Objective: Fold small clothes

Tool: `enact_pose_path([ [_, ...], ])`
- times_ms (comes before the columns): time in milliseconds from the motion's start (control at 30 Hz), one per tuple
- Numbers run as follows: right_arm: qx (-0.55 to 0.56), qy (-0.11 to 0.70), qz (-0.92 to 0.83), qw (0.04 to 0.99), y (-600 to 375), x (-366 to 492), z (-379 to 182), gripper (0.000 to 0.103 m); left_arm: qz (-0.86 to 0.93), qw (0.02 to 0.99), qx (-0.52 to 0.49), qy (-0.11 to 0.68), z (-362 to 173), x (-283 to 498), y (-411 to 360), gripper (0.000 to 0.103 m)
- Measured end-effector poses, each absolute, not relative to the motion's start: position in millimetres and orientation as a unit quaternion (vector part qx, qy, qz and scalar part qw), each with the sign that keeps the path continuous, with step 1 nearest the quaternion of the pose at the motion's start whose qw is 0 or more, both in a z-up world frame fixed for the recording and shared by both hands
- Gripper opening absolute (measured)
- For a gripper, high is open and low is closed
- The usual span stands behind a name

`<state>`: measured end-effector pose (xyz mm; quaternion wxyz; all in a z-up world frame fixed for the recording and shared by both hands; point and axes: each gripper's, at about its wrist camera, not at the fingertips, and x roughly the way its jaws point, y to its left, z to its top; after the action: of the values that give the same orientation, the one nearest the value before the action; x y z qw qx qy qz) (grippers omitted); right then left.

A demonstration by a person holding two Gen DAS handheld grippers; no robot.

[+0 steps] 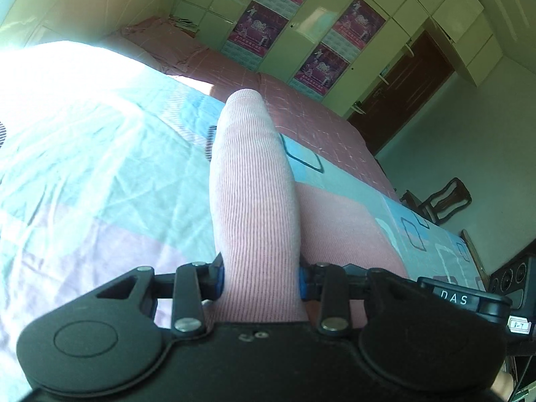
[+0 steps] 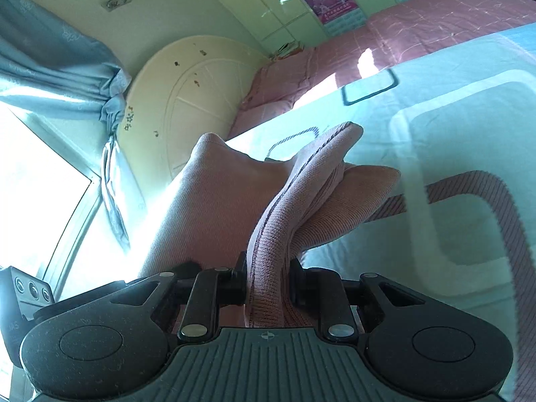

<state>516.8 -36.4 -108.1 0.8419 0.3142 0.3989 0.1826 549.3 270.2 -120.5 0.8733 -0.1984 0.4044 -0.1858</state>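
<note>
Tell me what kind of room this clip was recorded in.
Most likely a home bedroom: a bed with patterned sheets, a pale headboard, built-in wardrobes along the wall and a tied-back curtain.

The left tool is matte black plastic, with two rounded lobes, each bearing a shallow oval recess; silver rivets pin its black link bars; blue pads line its fingers; a white label at its right reads "DAS". The right tool is alike, though its pads are black; its grey centre plate is ribbed and bears a small crosshair mark.
</note>
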Motion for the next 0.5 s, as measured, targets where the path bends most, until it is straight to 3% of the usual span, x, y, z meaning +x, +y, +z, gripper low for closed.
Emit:
enact_pose_path([
  [133,0.301,0.429,0.160,0.836,-13,536,-141,0.022,-0.153,0.867,-0.194,0.433,-156,564,305,0.038],
  [233,0.319,0.450,0.127,0.825,-25,537,-166,0.023,-0.150,0.862,-0.212,0.435,-182,567,325,0.062],
  [267,0.327,0.453,0.120,0.821,-34,534,-171,0.025,-0.156,0.863,-0.212,0.431,-184,566,326,0.064],
  [333,0.319,0.449,0.099,0.829,-45,531,-171,0.041,-0.157,0.867,-0.200,0.428,-181,566,321,0.068],
  [367,0.316,0.446,0.088,0.833,-49,531,-168,0.045,-0.151,0.870,-0.192,0.428,-178,566,318,0.072],
  [433,0.307,0.440,0.082,0.840,-53,529,-160,0.045,-0.131,0.877,-0.179,0.426,-172,567,311,0.078],
  [500,0.277,0.427,0.079,0.857,-48,524,-145,0.045,-0.114,0.883,-0.172,0.422,-164,568,305,0.077],
])
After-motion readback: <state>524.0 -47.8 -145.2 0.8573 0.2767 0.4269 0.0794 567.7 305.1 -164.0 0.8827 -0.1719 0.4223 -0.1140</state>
